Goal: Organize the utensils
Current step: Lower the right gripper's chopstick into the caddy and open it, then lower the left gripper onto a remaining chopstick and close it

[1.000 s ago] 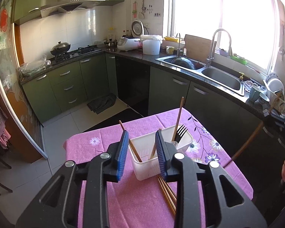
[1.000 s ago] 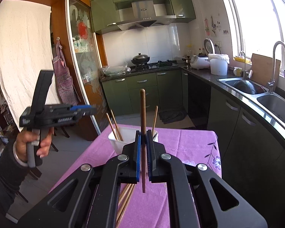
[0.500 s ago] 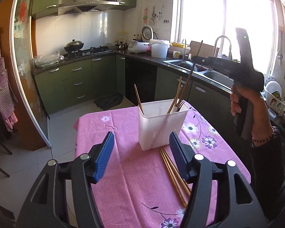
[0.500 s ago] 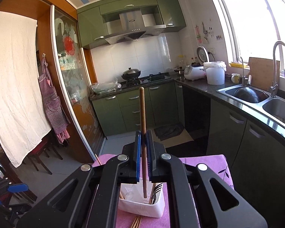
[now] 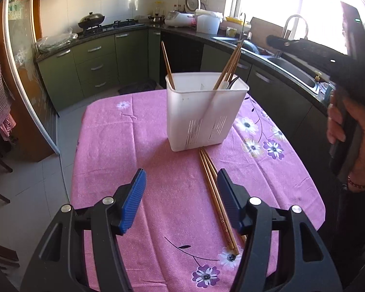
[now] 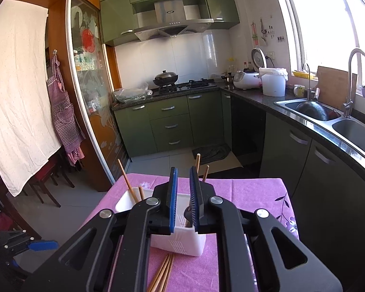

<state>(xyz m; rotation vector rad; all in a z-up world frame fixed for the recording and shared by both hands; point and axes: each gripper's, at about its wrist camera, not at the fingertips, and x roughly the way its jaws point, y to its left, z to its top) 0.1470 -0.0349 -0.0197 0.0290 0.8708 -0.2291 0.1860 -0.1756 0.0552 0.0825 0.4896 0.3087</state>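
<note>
- My left hand-held gripper [image 5: 180,194] is apart, empty, over the surface [image 5: 124,146] beside loose chopsticks [image 5: 215,194].
- My right hand-held gripper [image 6: 182,194] is opening, empty, above the white holder [image 6: 180,243].

**Green kitchen behind the table**

Pink floral tablecloth [image 5: 158,146]; dark wok [image 6: 165,77] on the stove; white rice cooker [image 6: 245,79] beside a white bucket [image 6: 273,82]; steel sink [image 6: 328,119]; checked apron [image 6: 63,112] hanging left.

Bright window [image 6: 328,24] glare — fisheye-bent edges.
</note>
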